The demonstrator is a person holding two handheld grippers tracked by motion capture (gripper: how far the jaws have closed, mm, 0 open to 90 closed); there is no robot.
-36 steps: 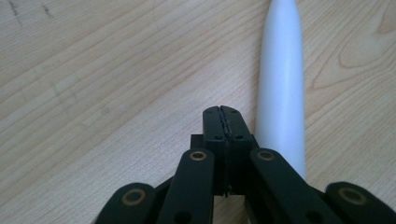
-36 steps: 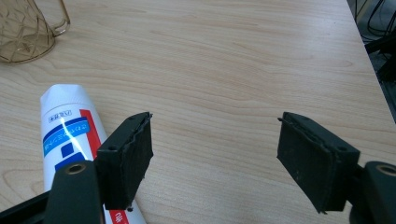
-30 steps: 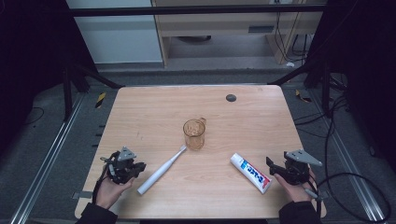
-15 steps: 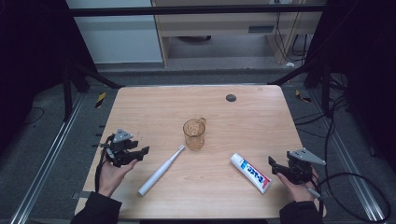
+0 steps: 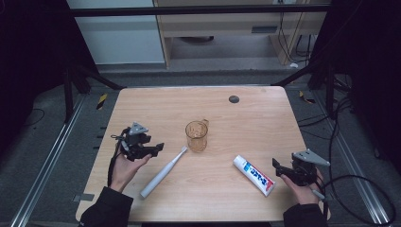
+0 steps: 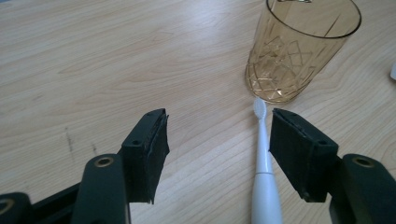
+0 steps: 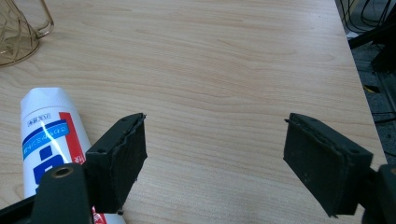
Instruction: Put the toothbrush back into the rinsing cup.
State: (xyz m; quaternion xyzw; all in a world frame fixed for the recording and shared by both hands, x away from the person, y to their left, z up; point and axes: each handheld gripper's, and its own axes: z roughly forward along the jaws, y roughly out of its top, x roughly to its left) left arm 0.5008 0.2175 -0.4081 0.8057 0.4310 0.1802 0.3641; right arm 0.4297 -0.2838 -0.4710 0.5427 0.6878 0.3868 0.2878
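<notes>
Left hand-held gripper [image 5: 158,147] spread wide to straddle toothbrush [image 5: 163,172] lying by cup [image 5: 196,135], right hand-held gripper [image 5: 275,165] spread, its jaws just opening with nothing between, beside toothpaste [image 5: 254,175]

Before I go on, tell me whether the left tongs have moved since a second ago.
Yes. In the high view the left tongs have shifted up the table, from beside the toothbrush handle's end toward its head.

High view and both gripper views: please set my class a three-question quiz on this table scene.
1. True or false: the toothbrush stands inside the amber cup.
2. Which thing lies nearest the right gripper? A cup, B toothpaste tube, C toothbrush.
3. Fill in: the left gripper has its jaws ____.

Key: 1 false, it lies flat on the table. 2 B. 3 open.
</notes>
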